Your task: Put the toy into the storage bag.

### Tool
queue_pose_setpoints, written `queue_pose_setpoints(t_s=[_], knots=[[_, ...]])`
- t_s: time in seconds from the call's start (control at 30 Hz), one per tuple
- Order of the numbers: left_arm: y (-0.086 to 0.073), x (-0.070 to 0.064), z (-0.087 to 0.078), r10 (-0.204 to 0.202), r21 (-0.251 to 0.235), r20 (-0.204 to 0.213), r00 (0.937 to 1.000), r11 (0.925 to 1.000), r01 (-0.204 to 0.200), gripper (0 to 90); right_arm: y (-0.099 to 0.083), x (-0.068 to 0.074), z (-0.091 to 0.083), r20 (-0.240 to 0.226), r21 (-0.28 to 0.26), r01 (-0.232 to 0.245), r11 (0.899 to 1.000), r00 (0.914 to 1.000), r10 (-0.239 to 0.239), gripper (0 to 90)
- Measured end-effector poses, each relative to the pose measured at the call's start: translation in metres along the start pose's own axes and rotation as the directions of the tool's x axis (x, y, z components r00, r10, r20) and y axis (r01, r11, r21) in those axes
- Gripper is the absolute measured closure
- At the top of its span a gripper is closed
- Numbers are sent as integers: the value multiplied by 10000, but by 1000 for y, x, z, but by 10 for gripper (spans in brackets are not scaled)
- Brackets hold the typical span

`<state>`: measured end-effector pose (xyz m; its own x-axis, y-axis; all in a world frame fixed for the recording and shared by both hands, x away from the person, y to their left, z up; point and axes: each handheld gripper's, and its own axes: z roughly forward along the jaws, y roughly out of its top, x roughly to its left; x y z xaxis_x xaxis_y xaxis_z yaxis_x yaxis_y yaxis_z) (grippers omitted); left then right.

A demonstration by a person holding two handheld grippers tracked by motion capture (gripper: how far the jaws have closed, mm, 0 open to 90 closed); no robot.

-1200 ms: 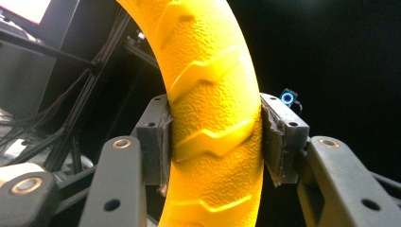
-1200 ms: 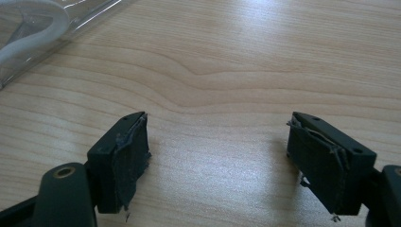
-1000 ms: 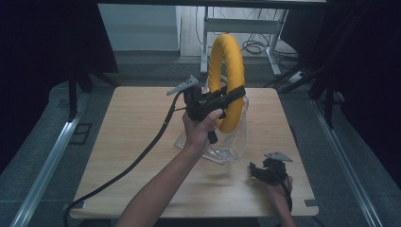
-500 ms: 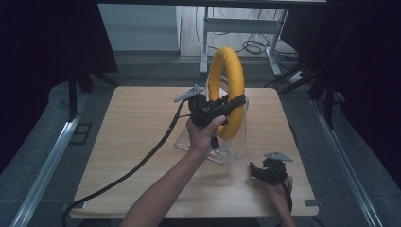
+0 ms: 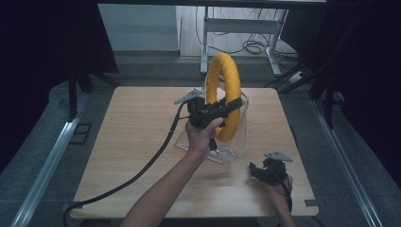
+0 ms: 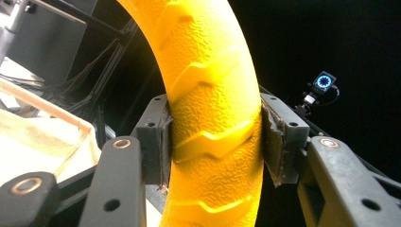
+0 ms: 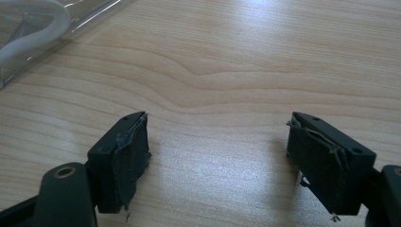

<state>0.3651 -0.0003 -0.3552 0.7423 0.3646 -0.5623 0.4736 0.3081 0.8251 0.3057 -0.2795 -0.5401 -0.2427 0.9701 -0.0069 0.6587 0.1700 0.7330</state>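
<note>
Left gripper (image 5: pixel 226 108) clamps the yellow ring (image 5: pixel 226 94) upright above the clear stand (image 5: pixel 231 146), centre table — not yet set down. Left gripper view: pads (image 6: pixel 160 142) squeeze the ring's tread. Right gripper (image 7: pixel 217 156), spread wide, idles at 5 o'clock on the table (image 7: pixel 246 61).

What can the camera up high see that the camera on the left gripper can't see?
The high view alone takes in the whole wooden table, the clear plastic stand under the ring, the person's left hand with its trailing cable, and the right gripper resting low near the table's front right corner. The left gripper view alone gives the close-up: the chevron ridges moulded into the ring's skin, and the worn pads pressing its sides. Both show the yellow ring clamped in the left gripper.
</note>
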Motion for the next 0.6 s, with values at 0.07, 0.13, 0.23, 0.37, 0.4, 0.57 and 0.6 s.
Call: queue_pose_setpoints(t_s=[0.07, 0.13, 0.23, 0.37, 0.4, 0.57, 0.6], knots=[[-2, 2, 1, 10, 26, -62, 10000, 10000, -10, 506, 0, 0, 0, 1, -3, 4, 10000, 10000, -4, 218], [-5, 4, 3, -97, 7, -125, 9999, 10000, 97, 507, 0, 0, 0, 0, -5, 5, 10000, 10000, -5, 218], [-9, 9, 2, -340, -12, -97, 9994, 9994, 340, 507, 0, 0, 0, -6, 1, -8, 10000, 10000, 8, 218], [-16, 18, -2, -500, 24, -214, 9985, 9987, 500, 507, 0, 0, 0, -13, 6, 16, 10000, 10000, -16, 218], [-17, 18, -2, -439, 24, -276, 9987, 9990, 440, 507, 0, 0, 0, -12, 4, 10, 10000, 10000, -10, 218], [-24, 21, 0, -436, 78, -430, 9981, 9990, 440, 507, 0, 0, 0, -10, -1, -2, 10000, 10000, 2, 218], [-27, 22, 0, -466, 86, -472, 9978, 9989, 470, 507, 0, 0, 0, -10, -1, -2, 10000, 10000, 2, 218]])
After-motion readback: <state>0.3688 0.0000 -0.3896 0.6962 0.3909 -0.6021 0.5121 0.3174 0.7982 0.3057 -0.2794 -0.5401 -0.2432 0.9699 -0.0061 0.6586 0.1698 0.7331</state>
